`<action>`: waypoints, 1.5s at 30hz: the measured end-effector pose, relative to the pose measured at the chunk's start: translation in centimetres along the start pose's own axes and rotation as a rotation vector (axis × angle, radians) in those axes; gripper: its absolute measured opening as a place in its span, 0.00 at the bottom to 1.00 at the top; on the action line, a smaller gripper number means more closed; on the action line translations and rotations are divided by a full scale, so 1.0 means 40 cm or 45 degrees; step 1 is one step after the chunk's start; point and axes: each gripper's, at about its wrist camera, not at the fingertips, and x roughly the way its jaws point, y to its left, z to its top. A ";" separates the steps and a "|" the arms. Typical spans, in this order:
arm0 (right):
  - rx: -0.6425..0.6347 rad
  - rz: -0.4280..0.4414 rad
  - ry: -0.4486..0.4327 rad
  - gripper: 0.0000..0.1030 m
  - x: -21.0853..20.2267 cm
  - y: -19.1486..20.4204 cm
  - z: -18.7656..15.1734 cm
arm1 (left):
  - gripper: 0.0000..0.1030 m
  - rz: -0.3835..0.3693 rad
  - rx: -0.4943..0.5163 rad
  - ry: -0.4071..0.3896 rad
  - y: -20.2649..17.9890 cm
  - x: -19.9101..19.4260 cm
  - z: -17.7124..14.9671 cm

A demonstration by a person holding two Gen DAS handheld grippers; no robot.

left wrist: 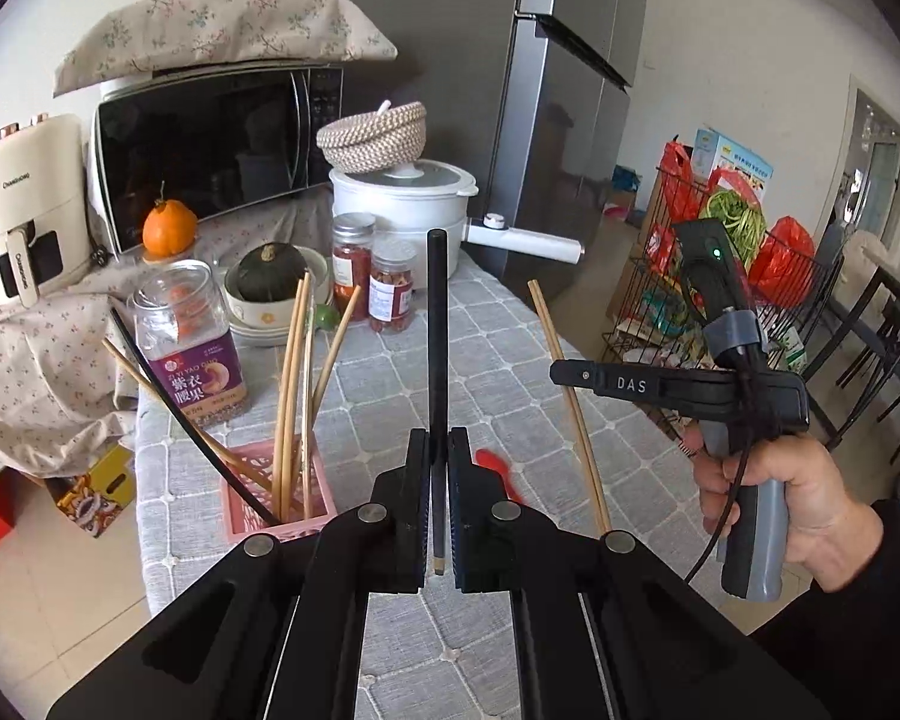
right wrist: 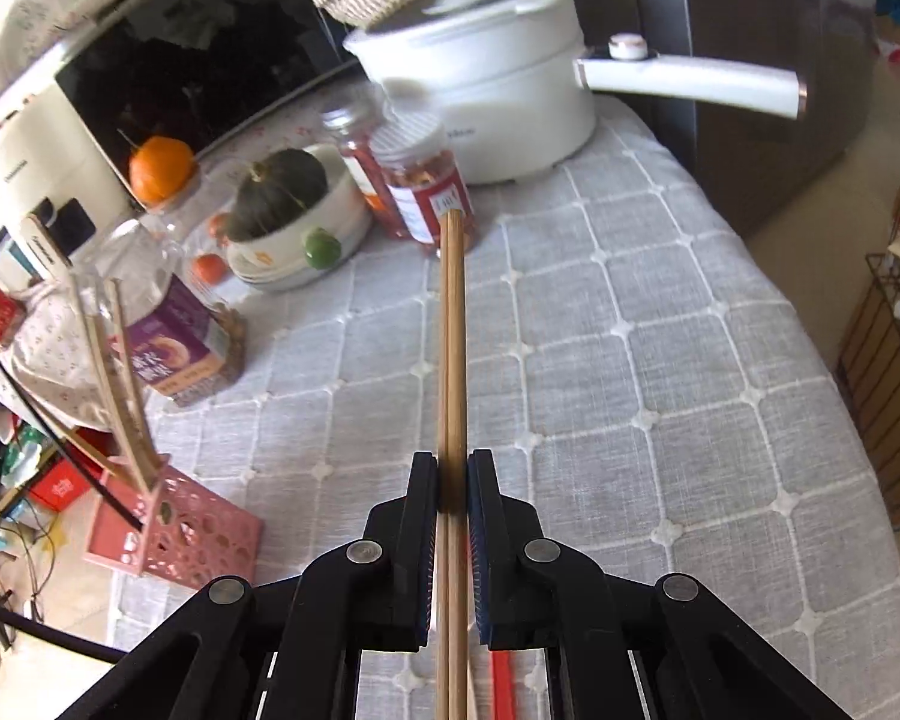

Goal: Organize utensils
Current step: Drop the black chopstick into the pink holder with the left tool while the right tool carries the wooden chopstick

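My left gripper [left wrist: 439,450] is shut on a black chopstick [left wrist: 437,324] that points up and away over the table. My right gripper [right wrist: 452,474] is shut on a wooden chopstick [right wrist: 453,324]; in the left wrist view the gripper [left wrist: 561,373] is at the right with that chopstick [left wrist: 564,390] hanging slanted. A pink slotted holder [left wrist: 315,513] at the table's near left corner holds several wooden chopsticks [left wrist: 288,396] and a black one [left wrist: 174,402]; it also shows in the right wrist view [right wrist: 192,534]. A red utensil [left wrist: 498,468] lies on the cloth under my left gripper.
On the grey quilted tablecloth [right wrist: 630,360] stand a purple-labelled jar [left wrist: 195,348], two red-filled jars [left wrist: 393,288], a bowl with a dark squash [left wrist: 270,276], an orange [left wrist: 168,228], a white electric pot [left wrist: 408,198] and a microwave [left wrist: 210,144]. A wire rack [left wrist: 726,276] stands right of the table.
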 end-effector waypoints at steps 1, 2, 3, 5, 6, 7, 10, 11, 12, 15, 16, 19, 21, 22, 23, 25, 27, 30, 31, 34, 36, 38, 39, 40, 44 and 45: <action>-0.007 0.017 -0.039 0.08 -0.024 0.011 0.001 | 0.05 0.002 -0.007 -0.027 0.001 -0.016 0.008; -0.017 0.031 -0.078 0.08 -0.049 0.022 0.002 | 0.05 0.005 -0.011 -0.055 0.004 -0.033 0.016; -0.026 0.041 -0.114 0.08 -0.070 0.032 0.005 | 0.05 0.011 -0.014 -0.080 0.008 -0.049 0.024; -0.041 0.058 -0.176 0.08 -0.105 0.046 0.008 | 0.05 0.031 -0.016 -0.128 0.019 -0.080 0.042; -0.051 0.064 -0.200 0.08 -0.118 0.052 0.009 | 0.05 0.043 -0.021 -0.157 0.026 -0.096 0.049; -0.060 0.070 -0.218 0.08 -0.127 0.059 0.009 | 0.05 0.055 -0.028 -0.184 0.034 -0.112 0.056; -0.081 0.084 -0.243 0.08 -0.139 0.077 0.007 | 0.05 0.088 -0.062 -0.248 0.063 -0.147 0.073; -0.084 0.088 -0.246 0.08 -0.138 0.081 0.007 | 0.05 0.099 -0.075 -0.259 0.075 -0.153 0.075; -0.087 0.091 -0.247 0.08 -0.137 0.084 0.007 | 0.05 0.108 -0.090 -0.267 0.086 -0.158 0.078; -0.089 0.098 -0.239 0.08 -0.128 0.089 0.008 | 0.05 0.128 -0.130 -0.260 0.123 -0.154 0.081; -0.090 0.100 -0.240 0.08 -0.128 0.089 0.006 | 0.05 0.135 -0.145 -0.254 0.136 -0.149 0.082; -0.099 0.101 -0.245 0.08 -0.122 0.098 0.004 | 0.05 0.156 -0.189 -0.225 0.173 -0.127 0.079; -0.107 0.105 -0.246 0.08 -0.117 0.106 0.002 | 0.05 0.167 -0.207 -0.192 0.191 -0.102 0.075; -0.111 0.107 -0.245 0.08 -0.114 0.108 0.001 | 0.05 0.165 -0.216 -0.168 0.199 -0.086 0.073; -0.114 0.109 -0.244 0.08 -0.111 0.113 0.001 | 0.05 0.157 -0.233 -0.147 0.208 -0.070 0.070; -0.121 0.111 -0.245 0.08 -0.105 0.123 0.000 | 0.05 0.139 -0.264 -0.103 0.227 -0.038 0.063; -0.129 0.114 -0.249 0.08 -0.099 0.134 -0.002 | 0.05 0.146 -0.278 -0.061 0.241 -0.004 0.059; -0.133 0.120 -0.262 0.08 -0.092 0.151 -0.004 | 0.05 0.150 -0.297 0.011 0.265 0.046 0.053; -0.134 0.124 -0.269 0.08 -0.090 0.156 -0.005 | 0.05 0.148 -0.309 0.032 0.273 0.061 0.050; -0.133 0.136 -0.294 0.08 -0.085 0.173 -0.005 | 0.05 0.135 -0.335 0.084 0.290 0.102 0.044; -0.133 0.142 -0.314 0.08 -0.081 0.188 -0.007 | 0.05 0.130 -0.347 0.108 0.299 0.128 0.040; -0.132 0.152 -0.337 0.08 -0.079 0.204 -0.010 | 0.05 0.129 -0.349 0.124 0.304 0.153 0.036; -0.131 0.156 -0.349 0.08 -0.077 0.212 -0.011 | 0.05 0.128 -0.346 0.131 0.306 0.164 0.034; -0.129 0.160 -0.362 0.08 -0.076 0.220 -0.012 | 0.05 0.129 -0.344 0.135 0.308 0.174 0.031; -0.127 0.164 -0.431 0.08 -0.075 0.258 -0.017 | 0.07 0.152 -0.330 0.117 0.313 0.189 0.025; -0.124 0.162 -0.448 0.08 -0.074 0.268 -0.018 | 0.07 0.152 -0.329 0.119 0.313 0.185 0.025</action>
